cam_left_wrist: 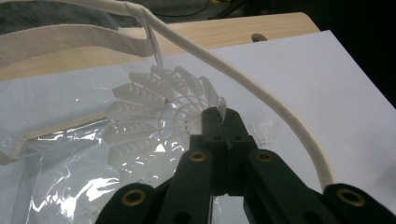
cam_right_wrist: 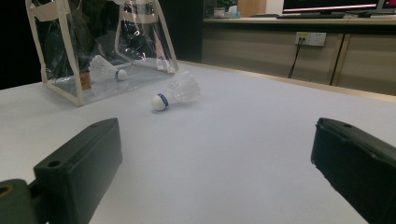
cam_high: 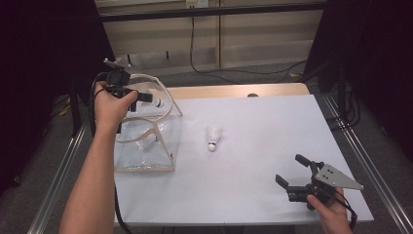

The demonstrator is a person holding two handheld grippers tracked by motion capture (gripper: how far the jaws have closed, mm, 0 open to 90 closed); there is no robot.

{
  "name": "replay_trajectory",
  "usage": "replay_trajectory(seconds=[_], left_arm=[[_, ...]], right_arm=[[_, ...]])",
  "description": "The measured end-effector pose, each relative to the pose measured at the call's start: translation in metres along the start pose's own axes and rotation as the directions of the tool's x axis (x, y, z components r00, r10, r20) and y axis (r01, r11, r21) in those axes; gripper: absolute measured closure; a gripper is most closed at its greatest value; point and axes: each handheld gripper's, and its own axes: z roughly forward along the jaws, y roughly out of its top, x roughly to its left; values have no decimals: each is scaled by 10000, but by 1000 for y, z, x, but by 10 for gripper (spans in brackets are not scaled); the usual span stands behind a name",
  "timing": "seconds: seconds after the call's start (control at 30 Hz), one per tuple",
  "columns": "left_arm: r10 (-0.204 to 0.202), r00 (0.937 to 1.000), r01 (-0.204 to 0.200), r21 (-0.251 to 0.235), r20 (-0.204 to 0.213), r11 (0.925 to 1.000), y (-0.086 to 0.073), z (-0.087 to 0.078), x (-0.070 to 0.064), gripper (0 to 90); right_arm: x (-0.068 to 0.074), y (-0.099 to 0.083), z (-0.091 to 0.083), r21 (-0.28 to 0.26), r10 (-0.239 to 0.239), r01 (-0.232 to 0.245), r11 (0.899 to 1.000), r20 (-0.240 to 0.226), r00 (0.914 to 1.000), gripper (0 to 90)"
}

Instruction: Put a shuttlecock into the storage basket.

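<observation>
- Over the mouth of the clear bag (cam_high: pixel 146 146), at the table's left, the left gripper (cam_left_wrist: pixel 219 116) hangs with its jaws pressed together on the feather edge of a shuttlecock (cam_left_wrist: pixel 154 112); the cork end points down into the bag, the cream-trimmed rim (cam_left_wrist: pixel 261 93) curving just beside the jaws
- Inside the bag a second shuttlecock (cam_right_wrist: pixel 106 70) already lies on the floor panel, seen through the clear wall from the right gripper view
- Out on the white table (cam_high: pixel 272 146) a third shuttlecock (cam_high: pixel 213 137) lies on its side, well apart from the bag; the right gripper (cam_high: pixel 297 175) waits near the front edge, jaws wide apart and holding nothing
- To do this well, I'd say: bring the feathers fully below the rim before letting go; release gently so the thin skirt isn't crushed; keep clear of the handle strap
- Writing: none readable; just a blue band around the loose shuttlecock's cork
</observation>
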Motion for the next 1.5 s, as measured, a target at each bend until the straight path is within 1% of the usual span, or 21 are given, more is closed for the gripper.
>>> replay_trajectory(seconds=[0.13,0.17,0.23,0.3,0.37,0.47,0.5,0.63,0.67,0.7,0.9,0.93,1.17,1.23,1.3,1.43,1.47,1.5], left_arm=[[-19,10000,19,-23,-19,10000,0,2,0,900],[-81,10000,81,-54,-8,10000,0,2,0,900],[15,10000,-15,44,-61,10000,0,2,1,900],[-26,10000,26,-9,-66,10000,-1,3,1,900],[27,9999,-27,10,-118,10000,-1,4,1,900],[-35,9996,35,-7,-269,10000,-1,5,1,900],[-12,9997,13,71,-239,10000,-1,6,2,900],[-1,9996,4,97,-272,10000,-1,8,3,900],[-50,9996,52,61,-285,10000,-1,10,2,900],[2,9996,1,114,-282,9999,-1,10,3,900],[-69,9996,73,135,-279,9999,-1,15,3,900],[13,9996,-7,217,-279,9998,-1,15,3,900],[-63,9995,68,160,-296,9998,-1,19,2,900],[15,9995,-7,262,-310,9997,-1,20,3,900],[-61,9993,67,147,-362,9999,-1,21,3,900],[-22,9993,29,176,-387,9998,-1,22,3,900],[-58,9992,62,77,-403,10000,-1,23,3,897],[-30,9988,34,76,-491,10000,-1,22,4,883]], right_arm=[[0,0,0,-4,-7,7,10000,5,10000,15],[0,0,0,-7,11,-11,10000,2,10000,15],[0,0,0,-1,8,-8,10000,-7,10000,15],[0,0,0,21,13,-13,10000,13,10000,15],[0,0,0,19,12,-12,10000,-2,10000,15],[0,0,0,32,15,-15,10000,9,10000,15],[0,0,0,27,25,-25,10000,5,10000,15],[0,0,0,13,15,-15,10000,5,10000,15],[0,0,0,17,24,-24,10000,-3,10000,15],[0,0,0,28,34,-34,10000,2,10000,15],[0,0,0,27,31,-31,10000,-7,10000,15],[0,0,0,31,48,-48,10000,0,10000,15],[0,0,0,30,50,-50,10000,-5,10000,15],[0,0,0,21,43,-43,10000,-4,10000,15],[0,0,0,21,67,-67,10000,-7,10000,15],[0,0,0,37,71,-71,10000,-17,10000,15],[0,-1,0,31,63,-63,10000,-16,10000,15],[0,-1,0,35,73,-73,10000,-19,10000,15]])
